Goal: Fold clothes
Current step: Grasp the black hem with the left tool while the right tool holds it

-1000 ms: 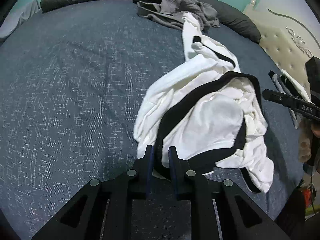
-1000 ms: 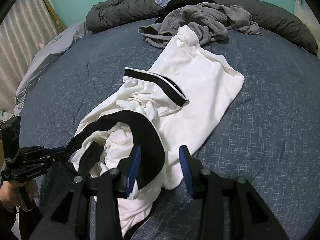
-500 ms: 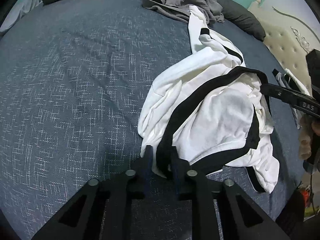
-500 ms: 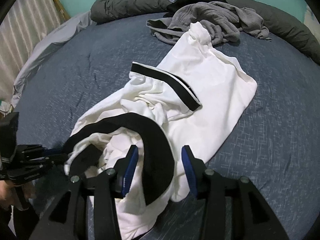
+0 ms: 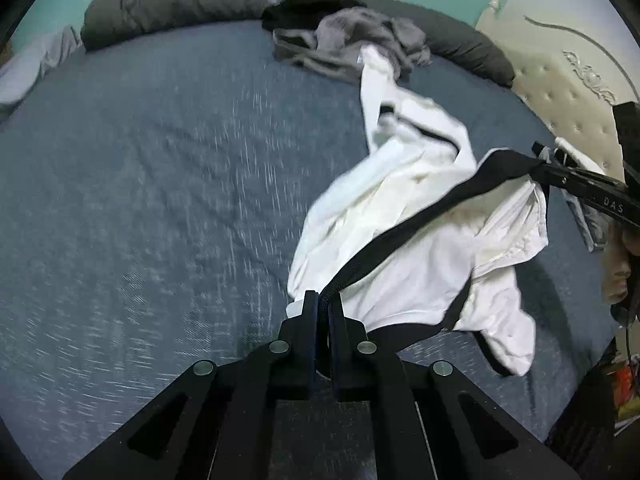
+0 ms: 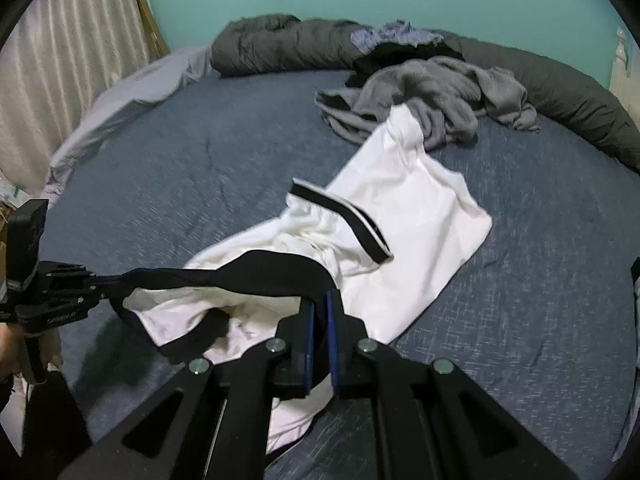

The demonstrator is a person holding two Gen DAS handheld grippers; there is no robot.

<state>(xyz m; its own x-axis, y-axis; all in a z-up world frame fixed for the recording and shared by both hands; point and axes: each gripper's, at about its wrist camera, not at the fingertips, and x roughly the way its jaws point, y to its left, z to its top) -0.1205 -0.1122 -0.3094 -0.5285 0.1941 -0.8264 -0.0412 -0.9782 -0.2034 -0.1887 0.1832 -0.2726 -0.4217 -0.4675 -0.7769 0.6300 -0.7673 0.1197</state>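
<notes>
My left tool [image 5: 323,307] and right tool [image 6: 318,306] both pinch the black band [image 5: 404,230] of the white shirt [image 6: 404,216], which lies on the bed [image 5: 160,184] near the gray clothes [image 6: 432,96]. The bed looks blurry.

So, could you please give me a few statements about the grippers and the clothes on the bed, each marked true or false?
1. The left gripper is shut on the black waistband of the white garment. True.
2. The right gripper hangs open above the bed. False: it is shut on the same waistband.
3. The waistband sags slack between the grippers. False: it runs taut.
4. A grey garment lies crumpled beyond the white one. True.
5. The white garment is neatly folded. False: it is bunched and rumpled.
</notes>
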